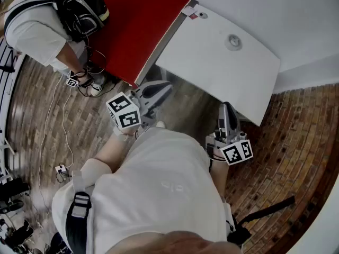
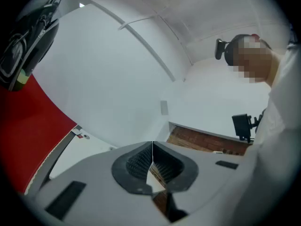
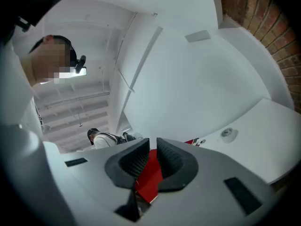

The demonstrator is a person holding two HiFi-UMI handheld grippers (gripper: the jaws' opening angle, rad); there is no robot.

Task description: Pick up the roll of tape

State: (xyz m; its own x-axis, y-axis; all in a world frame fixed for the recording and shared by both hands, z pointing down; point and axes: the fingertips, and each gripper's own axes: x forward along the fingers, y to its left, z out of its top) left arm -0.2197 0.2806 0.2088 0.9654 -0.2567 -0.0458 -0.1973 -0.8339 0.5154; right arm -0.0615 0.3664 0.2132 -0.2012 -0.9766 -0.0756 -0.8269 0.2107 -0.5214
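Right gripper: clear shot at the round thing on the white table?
Probably yes: the round thing, likely the tape roll, lies on open white table, and nothing stands between it and the right gripper by the near edge.

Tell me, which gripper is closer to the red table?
Left. The left gripper is just beside the red table; the right gripper is farther away, by the white table.

Left gripper (image 2: 152,158) and right gripper (image 3: 153,160) held level, jaws closed, empty.
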